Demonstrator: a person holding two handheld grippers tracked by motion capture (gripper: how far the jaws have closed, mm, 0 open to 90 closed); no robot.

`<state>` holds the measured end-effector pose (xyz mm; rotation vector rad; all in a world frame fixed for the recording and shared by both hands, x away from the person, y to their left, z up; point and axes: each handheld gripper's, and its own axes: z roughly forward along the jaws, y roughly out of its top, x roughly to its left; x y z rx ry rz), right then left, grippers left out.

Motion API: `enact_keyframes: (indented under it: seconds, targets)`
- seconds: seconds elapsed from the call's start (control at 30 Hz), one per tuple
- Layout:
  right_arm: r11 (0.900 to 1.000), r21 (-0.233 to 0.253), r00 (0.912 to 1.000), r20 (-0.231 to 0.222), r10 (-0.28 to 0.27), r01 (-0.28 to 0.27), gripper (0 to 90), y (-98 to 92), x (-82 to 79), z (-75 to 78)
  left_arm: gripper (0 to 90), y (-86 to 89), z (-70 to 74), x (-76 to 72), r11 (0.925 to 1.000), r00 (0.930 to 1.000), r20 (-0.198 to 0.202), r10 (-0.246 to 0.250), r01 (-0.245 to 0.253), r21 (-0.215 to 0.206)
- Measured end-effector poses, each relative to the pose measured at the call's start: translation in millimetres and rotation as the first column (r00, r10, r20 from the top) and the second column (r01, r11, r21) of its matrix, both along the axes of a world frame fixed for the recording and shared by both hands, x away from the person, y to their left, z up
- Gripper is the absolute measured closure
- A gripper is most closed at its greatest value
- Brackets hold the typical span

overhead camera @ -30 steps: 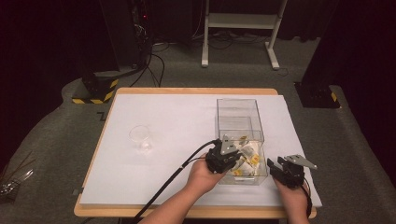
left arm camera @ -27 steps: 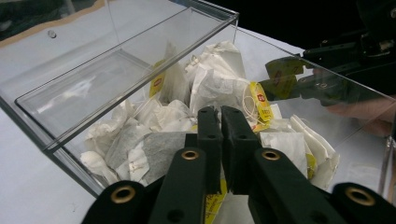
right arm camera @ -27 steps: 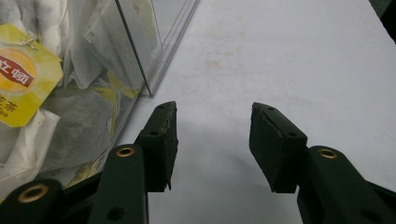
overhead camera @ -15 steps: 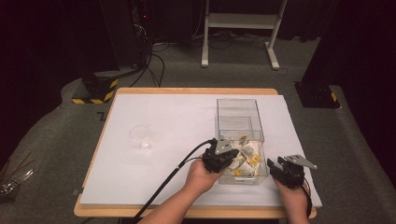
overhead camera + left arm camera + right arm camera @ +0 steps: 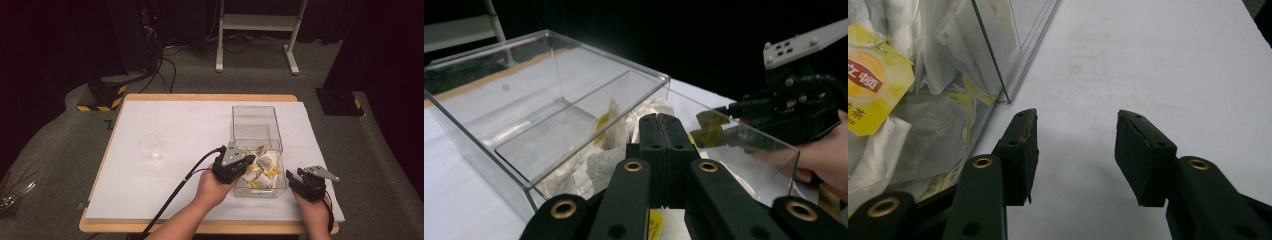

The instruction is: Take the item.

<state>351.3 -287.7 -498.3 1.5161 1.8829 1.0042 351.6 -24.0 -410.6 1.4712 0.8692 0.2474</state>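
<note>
Left gripper (image 5: 239, 166) sits at the near left wall of the clear box (image 5: 256, 116), jaws pressed fully together in the left gripper view. A yellow tag (image 5: 654, 223) shows just below them; whether its string or a tea bag is actually pinched, I cannot tell. The tea bags (image 5: 261, 167) lie heaped in the box's near compartment, ahead of and under these jaws; the far compartment, beyond the divider, looks empty. Right gripper (image 5: 303, 183) rests on the tabletop (image 5: 190, 125) outside the box's near right corner, jaws spread wide and holding nothing; the box wall with bags behind it is just left of its left jaw.

Risks, as a judgement:
- If the left jaws hold only a tag or a thin string, the bag could swing and snag on the box rim while coming out, or slip free and drop back.
- Bags are tangled in a heap, so strings could drag a second bag along.
- The box is light and nothing braces it; a sideways pull from the left gripper could slide or tip it. The right gripper is near enough to steady it but is not touching.
- The small clear cup (image 5: 150, 146) stands well apart, left of the left jaws; carrying a dangling bag over could miss it or knock it.

Writing: a yellow tag (image 5: 873, 85) in the right gripper view carries a red oval logo with Chinese characters, looking like Lipton branding; small print below is cut off.
</note>
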Motion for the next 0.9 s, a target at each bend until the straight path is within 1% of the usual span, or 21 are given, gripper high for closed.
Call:
enact_keyframes:
  seconds: [0.23,0.27,0.33,0.37,0.4,0.43,0.57,0.6,0.63,0.67,0.73,0.8,0.83,0.9]
  targets:
    - [1.0,-0.003,1.0,0.0,-0.001,0.001,52.0,0.4,0.0,-0.1,89.7,8.2,14.3,-1.1,0.9983,0.9997,0.023,0.004,-0.003,-0.059]
    - [1.0,-0.002,1.0,-0.001,-0.001,0.001,52.1,0.4,0.0,0.0,89.7,9.5,16.1,-1.1,0.9983,0.9996,0.027,0.004,-0.002,-0.059]
    - [1.0,-0.002,1.0,-0.001,0.0,0.0,52.1,0.3,0.0,-0.1,89.7,11.4,21.3,-1.6,0.9967,0.9994,0.034,0.006,-0.003,-0.081]
    - [1.0,-0.002,1.0,-0.001,0.0,0.0,52.1,0.3,0.0,-0.1,89.8,12.7,23.6,-1.8,0.9967,0.9992,0.039,0.005,-0.002,-0.081]
    - [1.0,-0.003,1.0,-0.002,0.001,-0.001,52.1,0.3,0.1,-0.1,89.8,12.9,25.8,-2.4,0.9954,0.9992,0.04,0.01,-0.006,-0.096]
    - [1.0,-0.003,1.0,-0.002,0.0,0.0,52.1,0.3,0.1,-0.1,89.8,14.4,27.8,-2.5,0.9959,0.9989,0.047,0.007,-0.003,-0.091]
    - [1.0,-0.003,1.0,-0.001,0.001,-0.001,52.1,0.3,0.1,-0.1,89.8,17.0,34.6,-3.5,0.9939,0.9978,0.065,0.012,-0.005,-0.11]
    - [1.0,-0.003,1.0,-0.002,0.0,0.0,52.1,0.4,0.0,-0.1,89.8,18.2,35.9,-3.6,0.9944,0.9975,0.069,0.011,-0.004,-0.106]
    - [1.0,-0.003,1.0,-0.001,0.001,-0.001,52.1,0.3,0.0,-0.1,89.8,18.8,37.9,-3.9,0.9933,0.9973,0.072,0.015,-0.007,-0.115]
    - [1.0,-0.002,1.0,-0.001,0.0,0.0,52.1,0.4,0.0,-0.1,89.8,19.8,38.7,-3.9,0.994,0.9969,0.078,0.015,-0.007,-0.109]
    - [1.0,-0.003,1.0,-0.001,0.001,-0.001,52.1,0.3,0.0,-0.1,89.8,21.1,40.9,-3.9,0.9933,0.9962,0.085,0.018,-0.008,-0.115]
    - [1.0,-0.004,1.0,-0.001,0.001,-0.001,52.1,0.4,0.1,-0.1,89.8,22.9,43.7,-3.8,0.9919,0.9957,0.089,0.027,-0.015,-0.126]
    - [1.0,-0.005,1.0,-0.002,0.002,-0.002,52.1,0.4,0.1,-0.1,89.8,25.0,45.4,-3.5,0.9926,0.9952,0.094,0.027,-0.015,-0.121]
    - [1.0,-0.006,1.0,-0.001,0.002,-0.002,52.1,0.4,0.1,-0.1,89.8,26.8,48.1,-3.2,0.991,0.9947,0.098,0.034,-0.021,-0.133]
